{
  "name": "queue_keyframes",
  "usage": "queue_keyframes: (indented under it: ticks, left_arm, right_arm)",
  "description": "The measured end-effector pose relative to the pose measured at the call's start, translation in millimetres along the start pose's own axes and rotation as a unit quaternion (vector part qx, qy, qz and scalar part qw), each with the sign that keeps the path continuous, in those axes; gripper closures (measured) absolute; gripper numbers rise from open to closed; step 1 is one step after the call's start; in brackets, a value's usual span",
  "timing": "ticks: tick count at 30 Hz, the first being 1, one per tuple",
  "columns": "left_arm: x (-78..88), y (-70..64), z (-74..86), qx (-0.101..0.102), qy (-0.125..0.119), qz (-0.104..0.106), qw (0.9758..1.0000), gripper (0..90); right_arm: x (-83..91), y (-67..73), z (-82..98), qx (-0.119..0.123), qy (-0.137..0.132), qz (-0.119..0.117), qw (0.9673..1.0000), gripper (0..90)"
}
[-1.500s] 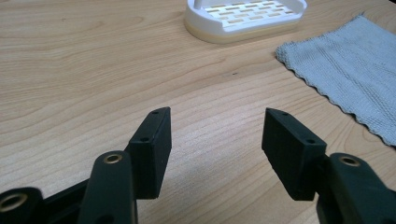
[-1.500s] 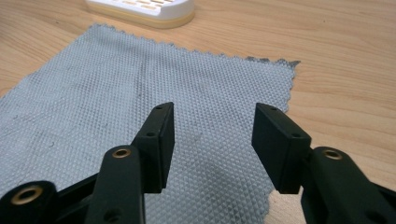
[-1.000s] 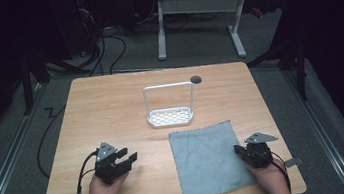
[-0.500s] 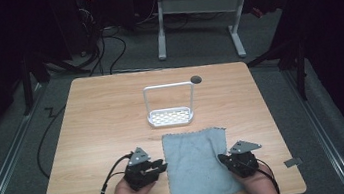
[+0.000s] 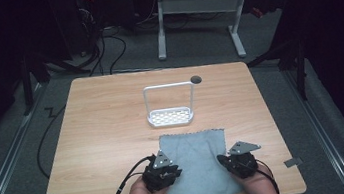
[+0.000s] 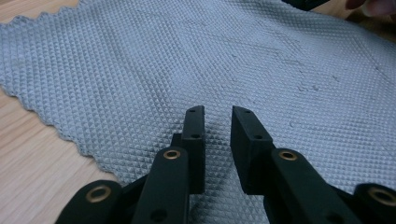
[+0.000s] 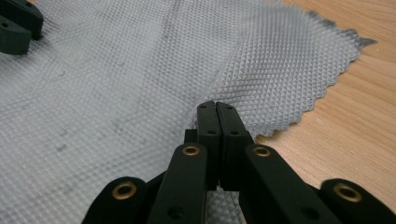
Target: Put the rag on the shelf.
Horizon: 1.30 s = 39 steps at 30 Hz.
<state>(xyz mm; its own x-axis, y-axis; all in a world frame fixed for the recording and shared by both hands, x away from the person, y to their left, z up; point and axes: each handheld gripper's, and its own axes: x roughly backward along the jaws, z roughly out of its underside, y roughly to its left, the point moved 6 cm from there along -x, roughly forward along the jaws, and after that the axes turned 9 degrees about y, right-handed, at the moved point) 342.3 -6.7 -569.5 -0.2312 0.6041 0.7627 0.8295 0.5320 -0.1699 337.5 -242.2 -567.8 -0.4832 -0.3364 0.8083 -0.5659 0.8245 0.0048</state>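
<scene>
A grey textured cloth (image 5: 196, 162) lies flat on the wooden table (image 5: 104, 136), near its front edge. My left gripper (image 5: 174, 172) rests low over the cloth's left side (image 6: 140, 70). Its jaws have just been closing and stand a narrow gap apart (image 6: 218, 112), with flat cloth under them and nothing pinched. My right gripper (image 5: 222, 161) sits at the cloth's right edge. Its jaws (image 7: 217, 106) are shut on a raised fold of the cloth (image 7: 243, 70).
A white wire rack (image 5: 169, 105) with a perforated base stands upright behind the cloth, mid-table. A dark round hole (image 5: 196, 79) sits near the far edge. Cables trail off the table's front left. A desk frame and dark floor lie beyond.
My left gripper slid right onto the cloth's left side and its jaws narrowed. The right gripper shifted left, and the cloth moved left with it.
</scene>
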Motion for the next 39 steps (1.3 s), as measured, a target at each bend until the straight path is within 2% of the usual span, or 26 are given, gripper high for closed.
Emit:
queue_keyframes:
  ticks: [7,10,13,16,17,18,19,20,21,22,23,24,25,26,27,28,29,31,33,34,35,39]
  left_arm:
    - [28.7,11.9,30.0,0.022,0.012,-0.002,0.9997,76.2]
    - [38.1,12.6,41.9,0.036,0.01,0.006,0.9993,76.2]
    - [46.5,11.5,51.9,0.04,0.012,0.005,0.9991,75.8]
    - [50.6,12.4,55.7,0.047,0.011,0.007,0.9988,73.0]
    - [52.4,14.8,55.4,0.048,0.007,0.002,0.9988,71.5]
    - [58.3,26.3,49.2,0.056,-0.019,-0.019,0.9981,67.9]
    - [58.3,26.3,49.2,0.056,-0.019,-0.019,0.9981,66.1]
    - [65.4,42.0,42.2,0.079,-0.045,-0.032,0.9953,65.0]
    - [65.4,42.0,42.2,0.079,-0.045,-0.032,0.9953,64.4]
    - [68.9,54.7,38.1,0.099,-0.06,-0.036,0.9926,64.4]
    - [69.0,64.6,35.6,0.111,-0.063,-0.046,0.9908,62.7]
    - [66.4,82.7,32.8,0.127,-0.061,-0.069,0.9876,60.7]
    - [66.4,82.7,32.8,0.127,-0.061,-0.069,0.9876,59.7]
    - [61.6,96.3,30.2,0.145,-0.057,-0.082,0.9844,59.2]
    - [61.6,96.3,30.2,0.145,-0.057,-0.082,0.9844,58.5]
    - [55.5,108.5,27.0,0.161,-0.05,-0.09,0.9816,58.0]
    - [52.1,112.3,25.1,0.169,-0.047,-0.089,0.9805,58.0]
    - [47.6,114.9,22.7,0.174,-0.044,-0.09,0.9797,58.0]
    - [42.2,116.0,20.8,0.176,-0.04,-0.097,0.9789,62.3]
    - [40.9,115.8,19.9,0.178,-0.042,-0.104,0.9777,62.3]
    - [40.3,114.9,19.7,0.18,-0.043,-0.101,0.9776,64.5]
    - [38.2,109.3,20.2,0.166,-0.041,-0.1,0.9802,74.5]
  right_arm:
    - [-3.6,15.6,-4.6,0.022,0.001,-0.026,0.9994,87.6]
    - [-4.6,27.7,-6.0,0.036,0.004,-0.041,0.9985,87.4]
    - [-4.7,40.7,-6.1,0.053,0.006,-0.055,0.997,86.2]
    - [-4.4,47.1,-6.6,0.064,0.006,-0.06,0.9961,84.4]
    - [-2.9,49.0,-7.9,0.066,0.002,-0.059,0.9961,82.8]
    - [0.0,48.3,-11.6,0.064,-0.015,-0.058,0.9961,80.0]
    - [1.3,46.7,-12.4,0.061,-0.018,-0.056,0.9964,79.0]
    - [1.4,44.9,-13.0,0.056,-0.023,-0.057,0.9965,77.5]
    - [1.4,44.9,-13.0,0.056,-0.023,-0.057,0.9965,77.5]
    - [1.6,43.5,-12.7,0.052,-0.023,-0.055,0.9969,76.0]
    - [1.3,40.9,-11.9,0.048,-0.024,-0.052,0.9972,75.0]
    - [0.4,36.4,-10.2,0.043,-0.024,-0.047,0.9977,72.1]
    - [0.4,36.4,-10.2,0.043,-0.024,-0.047,0.9977,72.1]
    - [0.4,33.7,-10.1,0.037,-0.026,-0.045,0.998,69.7]
    - [0.4,33.7,-10.1,0.037,-0.026,-0.045,0.998,69.7]
    - [0.8,30.7,-10.7,0.031,-0.033,-0.039,0.9982,67.1]
    - [0.9,30.0,-10.8,0.03,-0.035,-0.039,0.9982,66.0]
    - [1.1,28.8,-10.7,0.031,-0.036,-0.037,0.9982,64.8]
    - [0.5,26.4,-10.4,0.029,-0.039,-0.033,0.9982,63.4]
    - [0.4,25.6,-10.5,0.025,-0.04,-0.033,0.9983,63.3]
    - [0.5,23.6,-10.7,0.019,-0.042,-0.032,0.9984,63.5]
    - [0.1,18.7,-15.1,0.0,-0.051,-0.027,0.9983,61.6]
